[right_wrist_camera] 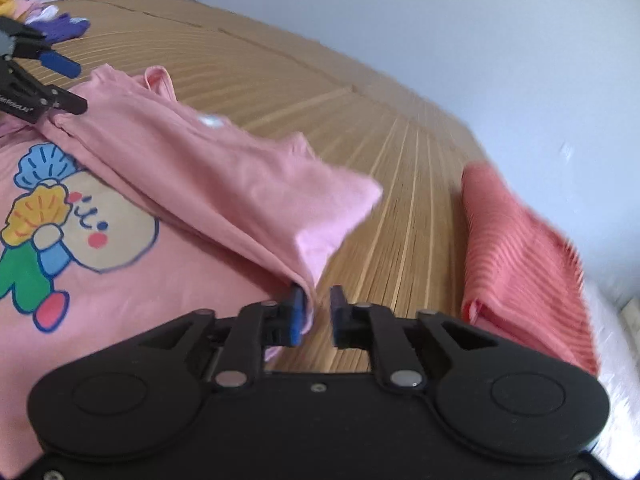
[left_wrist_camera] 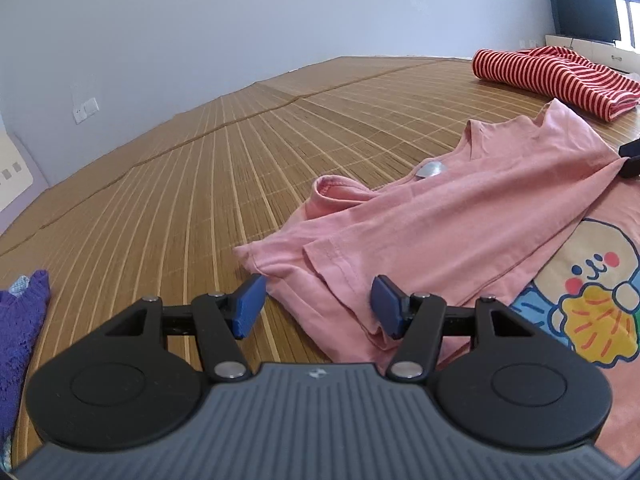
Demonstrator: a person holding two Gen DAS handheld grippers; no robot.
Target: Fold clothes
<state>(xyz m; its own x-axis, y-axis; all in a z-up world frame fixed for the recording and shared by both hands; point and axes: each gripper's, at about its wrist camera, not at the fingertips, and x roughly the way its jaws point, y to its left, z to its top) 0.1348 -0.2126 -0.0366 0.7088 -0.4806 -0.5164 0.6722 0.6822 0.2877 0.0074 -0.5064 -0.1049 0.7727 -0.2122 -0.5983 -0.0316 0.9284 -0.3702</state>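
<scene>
A pink T-shirt [left_wrist_camera: 460, 216] with a cartoon print [left_wrist_camera: 592, 300] lies on a bamboo mat [left_wrist_camera: 180, 200], its upper part folded down over the print. My left gripper [left_wrist_camera: 318, 300] is open, its blue pads straddling the shirt's left sleeve hem just above the cloth. In the right wrist view the pink T-shirt [right_wrist_camera: 180, 168] has its right side raised. A fold of it hangs beside the left pad of my right gripper [right_wrist_camera: 318, 312]. The jaws stand narrow, with a strip of mat showing between the cloth and the other pad. The left gripper [right_wrist_camera: 60, 80] shows at the far left of that view.
A folded red striped garment [left_wrist_camera: 552, 76] lies beyond the shirt, and is also the red striped garment [right_wrist_camera: 520, 248] close to my right gripper. A purple knit piece [left_wrist_camera: 20, 320] sits at the mat's left edge. A pale wall runs behind the mat.
</scene>
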